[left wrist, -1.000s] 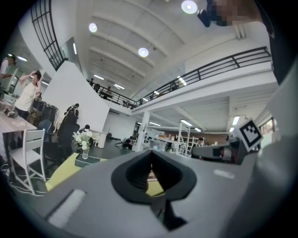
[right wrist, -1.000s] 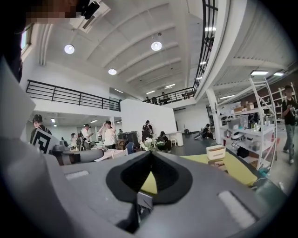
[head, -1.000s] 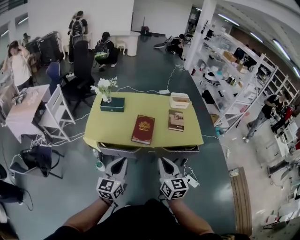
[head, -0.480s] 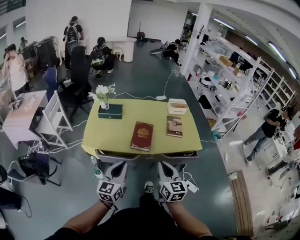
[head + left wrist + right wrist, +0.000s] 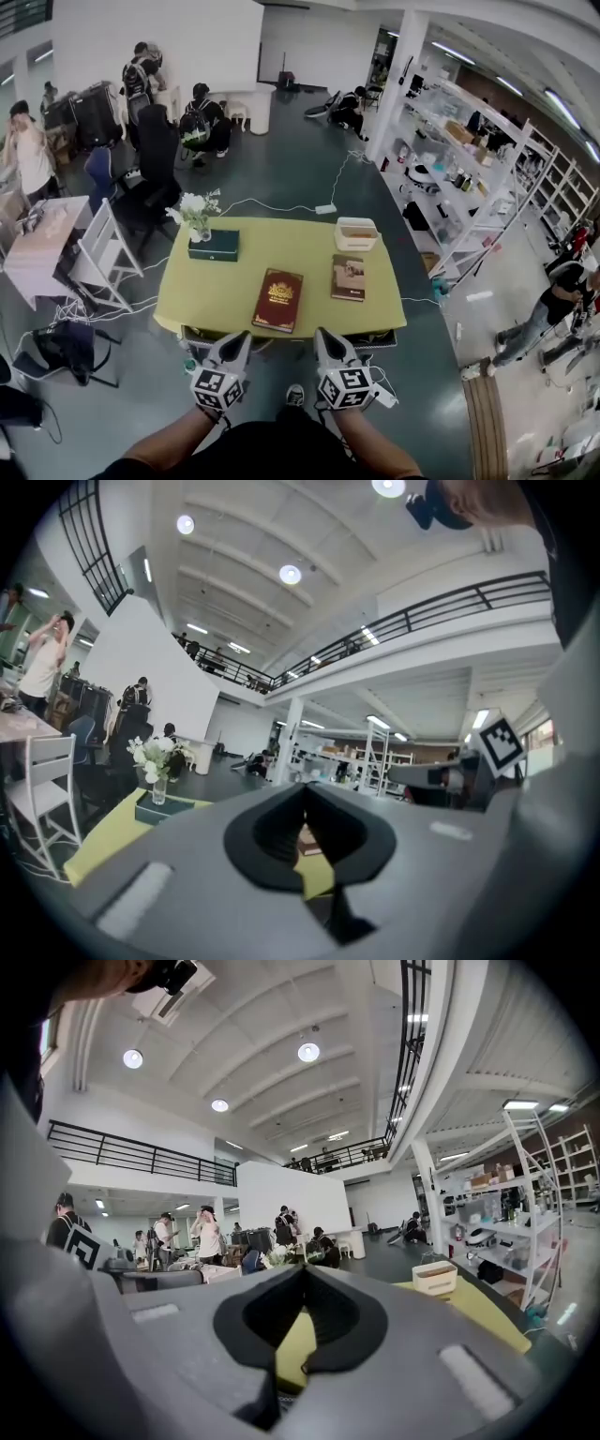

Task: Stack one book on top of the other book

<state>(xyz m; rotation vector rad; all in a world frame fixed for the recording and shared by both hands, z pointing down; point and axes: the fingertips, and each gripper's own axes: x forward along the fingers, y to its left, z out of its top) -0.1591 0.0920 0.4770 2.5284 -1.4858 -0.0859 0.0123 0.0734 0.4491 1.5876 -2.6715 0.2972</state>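
While each sits closed and empty, left hand-held gripper (image 5: 238, 338) and right hand-held gripper (image 5: 323, 337) hover off the table's (image 5: 211, 286) near edge; red book (image 5: 278, 301) lies mid-table; smaller book (image 5: 348, 278), brown perhaps, nearer the table's right side.

Yellow table (image 5: 230, 281) — red book (image 5: 277, 300), brown book (image 5: 348, 277), tray (image 5: 357, 233)

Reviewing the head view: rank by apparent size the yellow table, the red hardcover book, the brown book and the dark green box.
1. yellow table
2. red hardcover book
3. brown book and dark green box: these look about alike, so I leave them unranked.
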